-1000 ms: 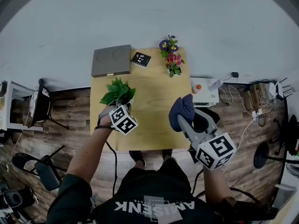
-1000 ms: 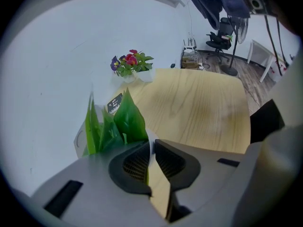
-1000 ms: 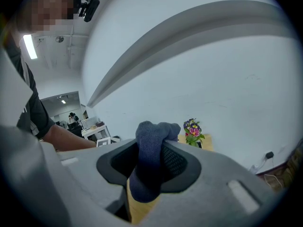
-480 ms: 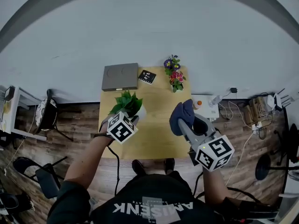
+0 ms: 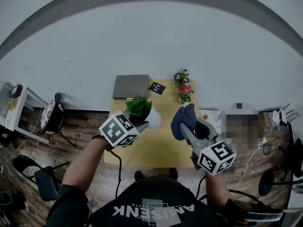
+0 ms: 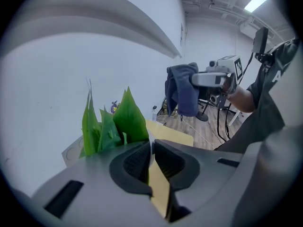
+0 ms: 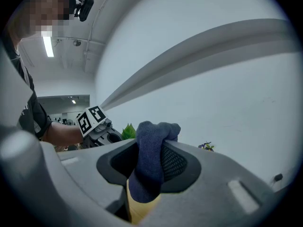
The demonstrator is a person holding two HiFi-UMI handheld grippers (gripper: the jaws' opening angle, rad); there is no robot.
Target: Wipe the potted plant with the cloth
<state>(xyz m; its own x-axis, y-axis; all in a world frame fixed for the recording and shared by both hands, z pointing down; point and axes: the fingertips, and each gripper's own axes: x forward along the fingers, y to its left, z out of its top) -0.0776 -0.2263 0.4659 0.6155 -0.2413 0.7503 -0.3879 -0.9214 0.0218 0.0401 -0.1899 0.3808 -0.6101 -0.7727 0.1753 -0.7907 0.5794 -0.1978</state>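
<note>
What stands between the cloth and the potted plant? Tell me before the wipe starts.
Nothing visible. The cloth, clamped in the right gripper, is apart from the potted plant, with only an open gap above the table between them.

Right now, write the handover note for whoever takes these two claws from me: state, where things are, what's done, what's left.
Left claw: shut on the pot rim of the potted plant; its jaws have just been closing further. The plant is held up, apparently off the table.
Right claw: shut on the blue cloth, raised beside the plant and apart from it.
Done: both things are in hand.
Left: bring the cloth to the plant and wipe it; no contact yet.
</note>
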